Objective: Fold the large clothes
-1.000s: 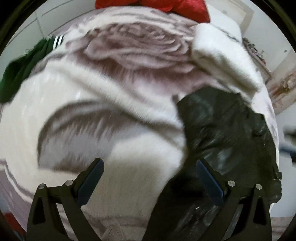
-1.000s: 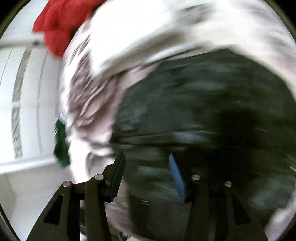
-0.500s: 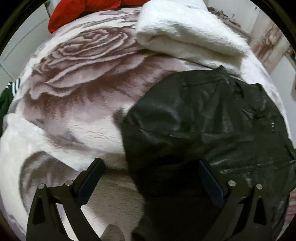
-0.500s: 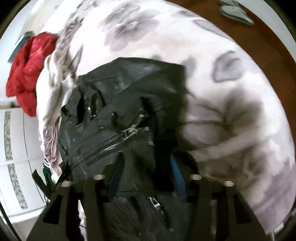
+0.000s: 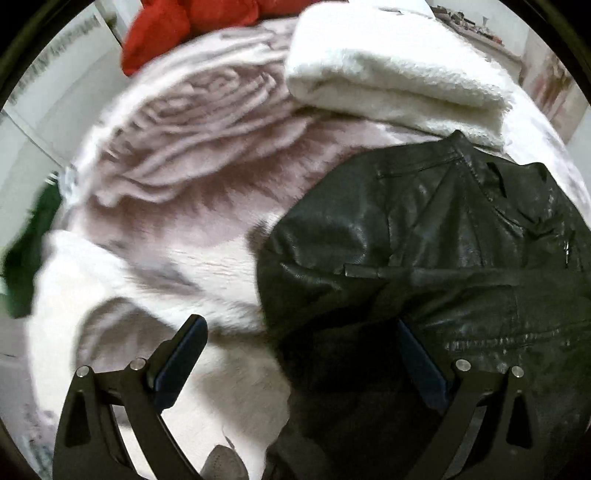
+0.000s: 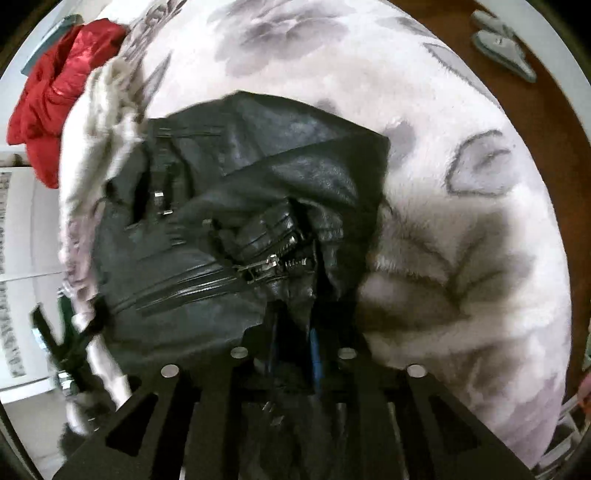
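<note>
the black leather jacket (image 6: 236, 206) lies bunched on the rose blanket (image 5: 192, 155). the right gripper (image 6: 291, 350), jaws nearly closed and just eased slightly wider, pinches its near edge; slick leather may slip free. the left gripper (image 5: 299, 362) gapes wide, empty, over the jacket's edge.

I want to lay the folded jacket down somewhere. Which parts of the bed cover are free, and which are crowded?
Free: the rose-print blanket between the black leather jacket and the green garment, and the wide stretch beyond the jacket toward the brown floor. Crowded: the far end, where the white folded blanket touches the jacket's collar and the red garment lies.
</note>
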Demonstrator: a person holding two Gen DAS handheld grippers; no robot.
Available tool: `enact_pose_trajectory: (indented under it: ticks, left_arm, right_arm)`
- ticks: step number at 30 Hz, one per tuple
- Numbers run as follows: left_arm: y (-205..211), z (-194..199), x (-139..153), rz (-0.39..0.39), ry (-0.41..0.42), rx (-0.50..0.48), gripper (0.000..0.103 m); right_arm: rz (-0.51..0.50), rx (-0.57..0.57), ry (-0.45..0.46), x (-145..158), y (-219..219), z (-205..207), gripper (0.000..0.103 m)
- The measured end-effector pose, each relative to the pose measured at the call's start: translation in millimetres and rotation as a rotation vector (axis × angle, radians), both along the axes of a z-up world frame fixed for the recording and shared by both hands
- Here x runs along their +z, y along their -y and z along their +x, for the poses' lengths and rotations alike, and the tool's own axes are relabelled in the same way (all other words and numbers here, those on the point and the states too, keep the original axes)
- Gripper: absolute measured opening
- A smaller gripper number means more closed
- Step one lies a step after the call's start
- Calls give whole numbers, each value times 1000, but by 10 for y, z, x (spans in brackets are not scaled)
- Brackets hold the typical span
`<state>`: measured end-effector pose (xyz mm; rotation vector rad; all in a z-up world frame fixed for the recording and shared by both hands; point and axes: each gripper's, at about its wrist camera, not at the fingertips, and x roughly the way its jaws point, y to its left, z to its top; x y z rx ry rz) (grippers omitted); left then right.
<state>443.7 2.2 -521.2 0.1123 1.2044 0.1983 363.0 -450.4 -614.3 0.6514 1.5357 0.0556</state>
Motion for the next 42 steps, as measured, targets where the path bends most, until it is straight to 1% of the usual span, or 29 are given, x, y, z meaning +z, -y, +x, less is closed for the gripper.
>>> enact_pose_trajectory:
  ticks: [1, 3, 5, 7, 9, 10, 12, 13, 15, 18, 21, 22, 23, 24, 25, 27, 30, 32, 34, 36, 39, 40, 42]
  left_arm:
    - [51, -74, 68, 17, 8, 6, 103]
    - [155, -274, 203, 21, 17, 32, 103]
    - [261, -479, 240, 26, 4, 49, 103]
    - [398, -744, 215, 16, -35, 63, 103]
    - [581, -1038, 95, -4, -115, 50, 103]
    - [671, -1159, 18, -1, -149, 38, 103]
    - [793, -1385, -146, 4, -210, 18, 103]
    - [824, -1514, -264, -8, -245, 19, 103]
    - [814, -1656, -420, -23, -275, 37, 103]
    - [714, -1709, -514, -77, -259, 76, 103]
    - [694, -1696, -556, -86, -260, 75, 103]
    - [686, -1698, -565, -90, -256, 70, 103]
    - [675, -1708, -566, -95, -253, 65, 103]
    - [659, -1716, -565, -104, -249, 57, 103]
    - [635, -1723, -566, -117, -247, 52, 103]
    - [594, -1729, -576, -138, -245, 44, 103]
    - [513, -1742, -603, -146, -244, 32, 103]
    - [479, -1751, -609, -154, -242, 30, 103]
    - [431, -1761, -611, -159, -236, 26, 103]
    - [443, -1772, -614, -160, -230, 25, 103]
    - [490, -1796, -593, -155, -225, 25, 103]
    - [484, -1804, -594, -152, -223, 25, 103]
    - [535, -1846, -547, -142, -216, 25, 103]
  right_arm:
    - [-8, 21, -4, 114, 31, -44, 30]
    - [-21, 90, -9, 251, 28, -176, 34]
    - [2, 136, -61, 217, -23, -388, 35]
    - [33, 170, -134, 34, -121, -625, 35]
    - [44, 179, -185, -148, -176, -865, 35]
    - [40, 170, -205, -236, -186, -977, 35]
    - [48, 152, -232, -357, -203, -1125, 35]
    - [61, 137, -240, -388, -199, -1173, 35]
    - [83, 110, -247, -437, -194, -1246, 35]
    - [86, 106, -251, -485, -222, -1293, 35]
    - [70, 106, -257, -487, -257, -1292, 33]
    - [60, 111, -251, -499, -269, -1310, 22]
    - [49, 116, -239, -473, -311, -1338, 15]
    - [35, 114, -234, -455, -349, -1372, 11]
    - [8, 111, -233, -449, -391, -1378, 9]
    - [-59, 136, -224, -456, -482, -1379, 9]
    - [-122, 135, -240, -537, -664, -1364, 9]
    - [-157, 154, -253, -541, -805, -1329, 10]
    - [-156, 180, -250, -461, -900, -1325, 20]
    - [-118, 211, -250, -386, -942, -1372, 26]
    - [-59, 212, -273, -400, -889, -1536, 25]
    - [-52, 214, -273, -429, -865, -1571, 19]
    - [-65, 220, -262, -506, -876, -1610, 14]
